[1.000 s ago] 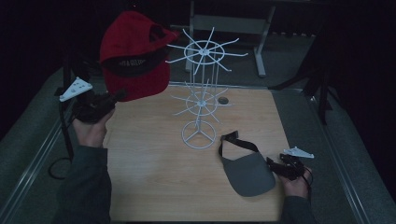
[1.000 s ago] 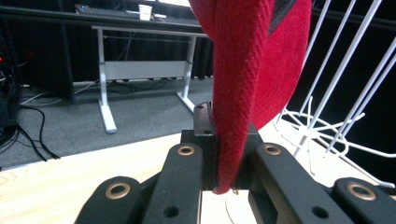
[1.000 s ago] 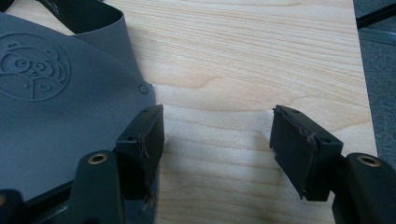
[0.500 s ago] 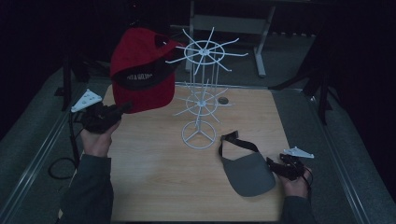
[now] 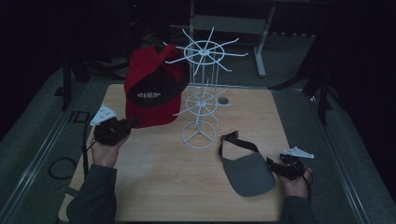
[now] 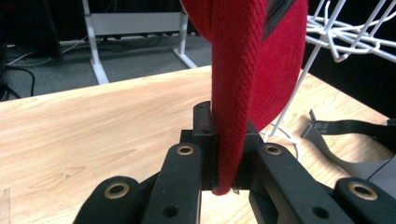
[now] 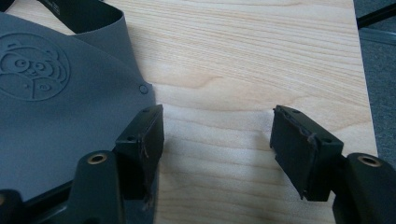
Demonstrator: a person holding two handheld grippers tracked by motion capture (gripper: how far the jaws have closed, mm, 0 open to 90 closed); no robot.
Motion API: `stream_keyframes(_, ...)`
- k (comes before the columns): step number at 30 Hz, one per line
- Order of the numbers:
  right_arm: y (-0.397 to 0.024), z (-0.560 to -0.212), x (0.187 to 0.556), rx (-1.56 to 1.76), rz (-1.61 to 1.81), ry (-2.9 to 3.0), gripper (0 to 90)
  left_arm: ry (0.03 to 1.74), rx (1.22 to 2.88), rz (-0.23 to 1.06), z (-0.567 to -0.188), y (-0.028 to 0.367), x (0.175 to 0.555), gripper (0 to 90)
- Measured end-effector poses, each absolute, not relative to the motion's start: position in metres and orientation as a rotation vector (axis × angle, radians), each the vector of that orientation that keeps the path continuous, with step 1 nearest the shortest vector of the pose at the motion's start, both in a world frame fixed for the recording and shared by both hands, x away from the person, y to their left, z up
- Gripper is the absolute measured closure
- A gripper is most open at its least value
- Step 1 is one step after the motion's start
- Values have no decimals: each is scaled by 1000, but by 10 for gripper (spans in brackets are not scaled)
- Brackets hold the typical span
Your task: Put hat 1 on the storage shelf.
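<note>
Red fabric baseball cap with black front panel held aloft, touching left side of white wire spinner rack near top ring. Left gripper pinching cap's edge, below-left of rack. Right gripper spread, empty, beside grey rubbery visor lying right of rack base. Risk: cap snags prongs, light rack tips; thin pinch may slip.
</note>
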State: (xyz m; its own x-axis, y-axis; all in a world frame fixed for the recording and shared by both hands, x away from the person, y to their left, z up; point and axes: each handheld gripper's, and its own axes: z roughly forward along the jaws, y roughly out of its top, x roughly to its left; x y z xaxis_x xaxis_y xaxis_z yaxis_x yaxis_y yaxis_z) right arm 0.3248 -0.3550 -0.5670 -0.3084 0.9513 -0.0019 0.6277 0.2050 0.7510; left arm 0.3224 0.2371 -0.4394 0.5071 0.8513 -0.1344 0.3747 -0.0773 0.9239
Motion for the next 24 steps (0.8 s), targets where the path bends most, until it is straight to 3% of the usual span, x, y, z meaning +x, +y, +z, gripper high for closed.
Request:
stream_keyframes(9,-355,-567,325,1463,910,2014,349,1040,1670,537,-442,243,319,795)
stream_keyframes(17,-355,-567,325,1463,909,2014,349,1044,1651,567,-438,254,312,645)
stream_keyframes(24,-355,-567,325,1463,910,2014,349,1074,1638,588,-441,263,310,620)
